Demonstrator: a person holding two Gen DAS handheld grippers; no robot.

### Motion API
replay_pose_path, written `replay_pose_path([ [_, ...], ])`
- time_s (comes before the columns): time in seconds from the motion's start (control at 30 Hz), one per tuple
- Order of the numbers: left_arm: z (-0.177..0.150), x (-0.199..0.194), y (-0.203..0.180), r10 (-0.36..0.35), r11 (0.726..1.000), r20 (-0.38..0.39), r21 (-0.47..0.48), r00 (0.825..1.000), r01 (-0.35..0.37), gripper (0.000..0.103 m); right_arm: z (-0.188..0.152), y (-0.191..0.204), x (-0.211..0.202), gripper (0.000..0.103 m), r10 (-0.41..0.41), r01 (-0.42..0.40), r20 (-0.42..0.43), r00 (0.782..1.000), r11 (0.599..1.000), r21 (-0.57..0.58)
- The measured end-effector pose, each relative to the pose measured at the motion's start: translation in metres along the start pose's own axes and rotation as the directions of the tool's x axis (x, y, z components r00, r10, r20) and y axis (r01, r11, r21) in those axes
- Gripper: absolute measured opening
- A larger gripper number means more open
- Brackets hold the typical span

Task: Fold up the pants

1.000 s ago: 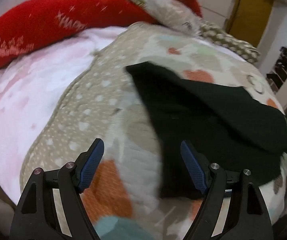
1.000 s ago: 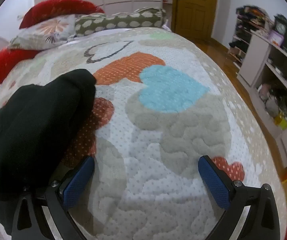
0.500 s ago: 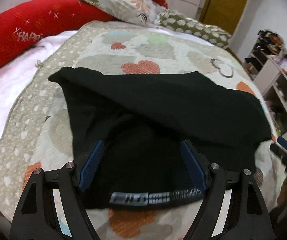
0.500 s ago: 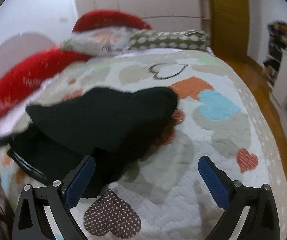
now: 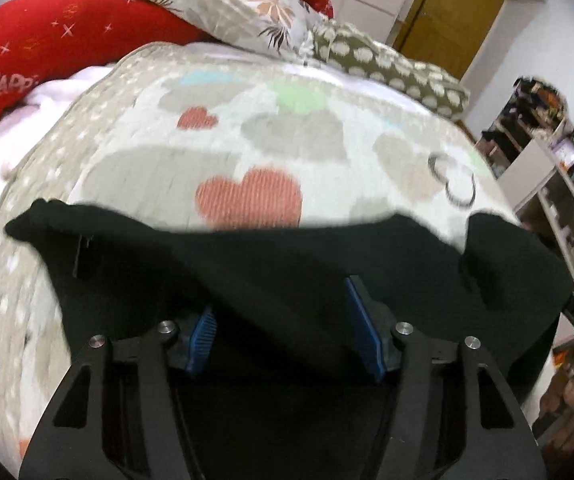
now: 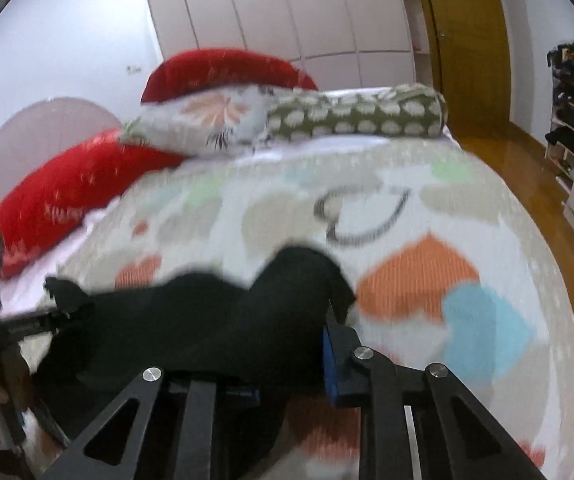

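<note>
- Left wrist view: we are gripping black pants on the heart-print quilt; left gripper pinching bunched cloth.
- Right gripper pinching the other end.
- We are judging folding barely started; pants crumpled, not flat.

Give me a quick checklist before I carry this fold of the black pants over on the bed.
1. Left gripper has cloth between its fingers: ok, though fully clamped: cannot tell.
2. Right gripper has cloth too: ok; clamped: cannot tell.
3. Pants lifted as one layer: cannot tell, they bunch.
4. Quilt ahead free of objects: ok.
5. Pillows out of the way: ok.
6. Picture sharp: not ok, blurred.
</note>
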State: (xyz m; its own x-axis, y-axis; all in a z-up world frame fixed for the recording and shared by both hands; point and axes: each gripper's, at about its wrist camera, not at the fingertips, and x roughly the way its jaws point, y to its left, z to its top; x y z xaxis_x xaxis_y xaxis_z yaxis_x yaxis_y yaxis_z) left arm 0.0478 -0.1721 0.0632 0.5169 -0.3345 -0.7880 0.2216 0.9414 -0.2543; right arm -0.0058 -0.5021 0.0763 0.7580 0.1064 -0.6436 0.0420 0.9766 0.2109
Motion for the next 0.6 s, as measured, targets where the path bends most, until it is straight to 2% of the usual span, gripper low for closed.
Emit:
replay_pose_path([
  [0.13, 0.033, 0.017, 0.0, 0.045, 0.999, 0.006, 0.001, 0.999, -0.045, 0.06, 0.042, 0.002, 0.045, 0.021, -0.013, 0.013, -0.026, 1.0, 1.0, -0.016],
  [0.2, 0.047, 0.023, 0.004, 0.074, 0.997, 0.013, -0.009, 0.997, -0.074, 0.06, 0.061, 0.008, 0.067, 0.021, -0.059, 0.057, -0.03, 0.998, 0.997, -0.05],
  [0.27, 0.059, 0.026, 0.015, 0.111, 0.993, 0.03, -0.034, 0.993, -0.11, 0.06, 0.068, 0.002, 0.08, 0.022, -0.088, 0.088, -0.026, 0.996, 0.996, -0.023],
  [0.3, 0.063, 0.03, 0.02, 0.123, 0.992, 0.028, -0.044, 0.992, -0.121, 0.06, 0.07, -0.006, 0.092, 0.023, -0.1, 0.102, -0.053, 0.994, 0.994, 0.026],
  [0.37, 0.065, 0.038, 0.032, 0.164, 0.983, -0.01, -0.077, 0.986, -0.164, 0.06, 0.061, -0.016, 0.109, 0.036, -0.1, 0.11, -0.143, 0.985, 0.992, 0.068],
  [0.4, 0.063, 0.041, 0.038, 0.169, 0.981, -0.035, -0.09, 0.985, -0.172, 0.06, 0.056, -0.02, 0.11, 0.039, -0.091, 0.105, -0.162, 0.983, 0.992, 0.076],
  [0.47, 0.055, 0.038, 0.044, 0.164, 0.982, -0.035, -0.089, 0.986, -0.166, 0.06, 0.045, -0.029, 0.095, 0.048, -0.072, 0.086, -0.143, 0.987, 0.992, 0.097],
  [0.53, 0.046, 0.033, 0.049, 0.19, 0.977, -0.041, -0.095, 0.981, -0.193, 0.06, 0.036, -0.043, 0.074, 0.051, -0.073, 0.089, -0.125, 0.989, 0.988, 0.13],
  [0.6, 0.034, 0.022, 0.057, 0.172, 0.978, -0.039, -0.111, 0.984, -0.175, 0.06, 0.029, -0.053, 0.056, 0.051, -0.043, 0.063, -0.123, 0.991, 0.985, 0.16],
])
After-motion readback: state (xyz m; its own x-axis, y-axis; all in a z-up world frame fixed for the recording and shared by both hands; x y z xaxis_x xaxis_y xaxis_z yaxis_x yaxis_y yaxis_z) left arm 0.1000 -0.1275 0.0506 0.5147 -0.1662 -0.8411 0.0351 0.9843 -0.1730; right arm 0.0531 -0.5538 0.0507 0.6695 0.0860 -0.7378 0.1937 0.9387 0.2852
